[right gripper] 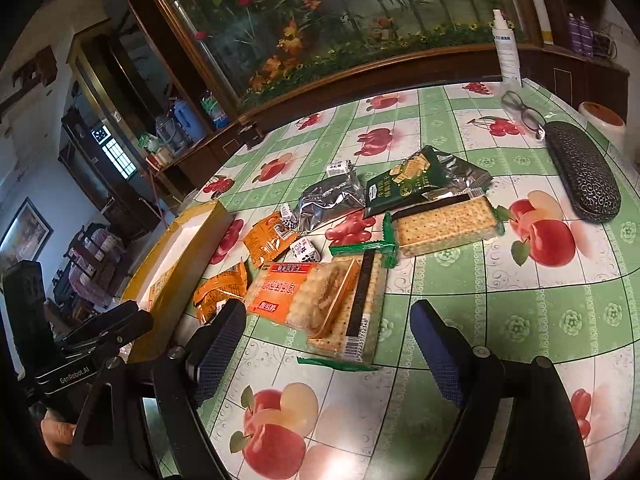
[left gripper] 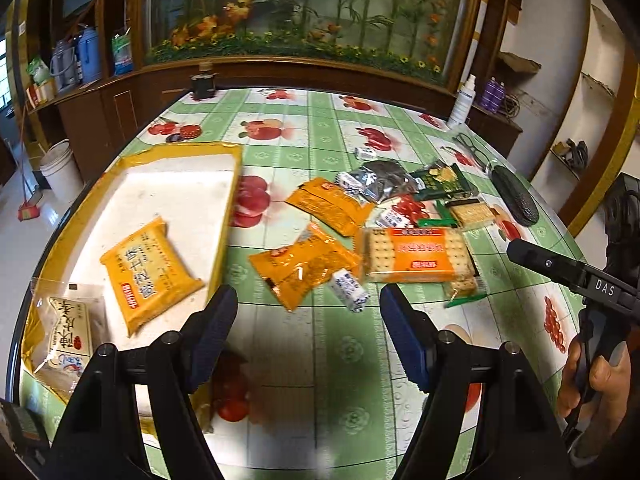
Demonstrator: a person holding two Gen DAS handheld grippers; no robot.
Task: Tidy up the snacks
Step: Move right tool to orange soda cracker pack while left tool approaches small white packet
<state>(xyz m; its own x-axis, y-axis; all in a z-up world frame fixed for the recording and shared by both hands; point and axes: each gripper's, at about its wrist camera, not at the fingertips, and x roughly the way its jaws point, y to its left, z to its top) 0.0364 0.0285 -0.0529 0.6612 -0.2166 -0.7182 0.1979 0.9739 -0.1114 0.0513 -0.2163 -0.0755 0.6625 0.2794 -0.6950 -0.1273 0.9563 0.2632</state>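
Note:
A yellow-rimmed tray [left gripper: 180, 184] at the table's left holds a yellow snack pack [left gripper: 148, 276] and a clear pale-labelled pack [left gripper: 68, 328]. To its right lie loose snacks: two orange packets [left gripper: 304, 268], an orange cracker pack [left gripper: 416, 254], small white candies [left gripper: 350, 290], a silver bag [left gripper: 380, 180] and a dark green bag [left gripper: 444, 180]. My left gripper [left gripper: 308, 336] hovers open and empty just right of the tray. My right gripper [right gripper: 328, 332] is open above the table, with the orange cracker pack [right gripper: 316, 296] lying just beyond its tips, untouched. A green-trimmed cracker pack [right gripper: 444, 220] lies farther back.
A black glasses case [right gripper: 584, 172], glasses [right gripper: 520, 112] and a white spray bottle [right gripper: 506, 48] stand at the table's far right. A dark jar [left gripper: 204, 82] is at the far edge. A wooden cabinet runs behind. A white bucket [left gripper: 60, 168] stands on the floor at the left.

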